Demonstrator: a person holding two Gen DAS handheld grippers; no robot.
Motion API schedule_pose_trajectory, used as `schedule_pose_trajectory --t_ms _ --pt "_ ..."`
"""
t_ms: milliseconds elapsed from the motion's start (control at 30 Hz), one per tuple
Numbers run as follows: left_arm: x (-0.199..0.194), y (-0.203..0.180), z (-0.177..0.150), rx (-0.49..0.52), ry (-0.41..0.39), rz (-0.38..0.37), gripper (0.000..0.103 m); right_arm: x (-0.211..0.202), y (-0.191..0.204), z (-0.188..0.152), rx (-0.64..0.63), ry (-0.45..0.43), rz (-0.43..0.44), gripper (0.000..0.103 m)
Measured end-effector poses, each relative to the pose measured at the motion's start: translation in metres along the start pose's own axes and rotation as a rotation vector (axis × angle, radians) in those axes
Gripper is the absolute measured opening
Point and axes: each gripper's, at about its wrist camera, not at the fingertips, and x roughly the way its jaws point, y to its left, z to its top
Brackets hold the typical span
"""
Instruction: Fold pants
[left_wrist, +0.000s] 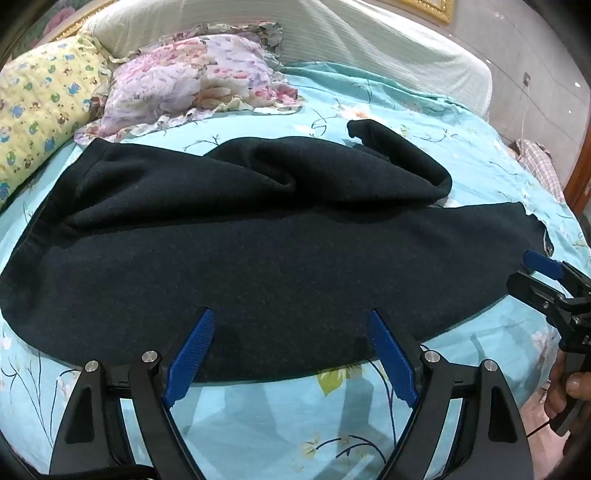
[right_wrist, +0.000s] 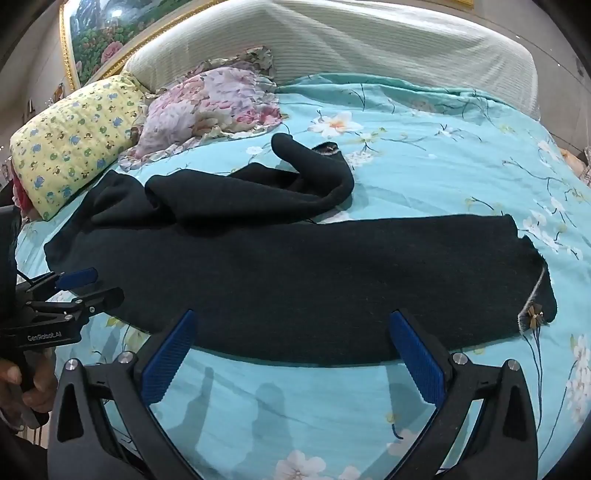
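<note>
Black pants lie across the bed, waist to the left. The near leg lies flat and stretches right to its cuff. The far leg is bunched and curled back on itself. My left gripper is open and empty, its blue fingertips over the near edge of the pants. My right gripper is open and empty, also at the near edge, further right toward the cuff. Each gripper shows in the other's view: the right one and the left one.
The bed has a light blue floral sheet. A yellow patterned pillow and a pink floral pillow lie at the back left by the white headboard. A gold-framed picture hangs behind.
</note>
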Motion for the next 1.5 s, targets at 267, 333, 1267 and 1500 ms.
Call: schedule_pose_trajectory --t_ms 267,333,1267,1500 --pt "-0.006 0.001 -0.002 0.009 -0.041 0.012 0.085 0.004 0.006 -0.006 -0.005 -0.018 0.046 0.103" --pt "-0.008 0.001 -0.002 0.012 -0.059 0.019 0.085 0.004 0.008 -0.006 -0.005 -0.02 0.056 0.103" --pt "-0.013 0.005 -0.003 0.005 -0.099 0.031 0.085 0.004 0.03 -0.005 -0.045 -0.068 0.122 0.103" --pt "-0.014 0.006 -0.002 -0.002 -0.099 0.03 0.085 0.004 0.032 -0.004 -0.052 -0.071 0.123 0.103"
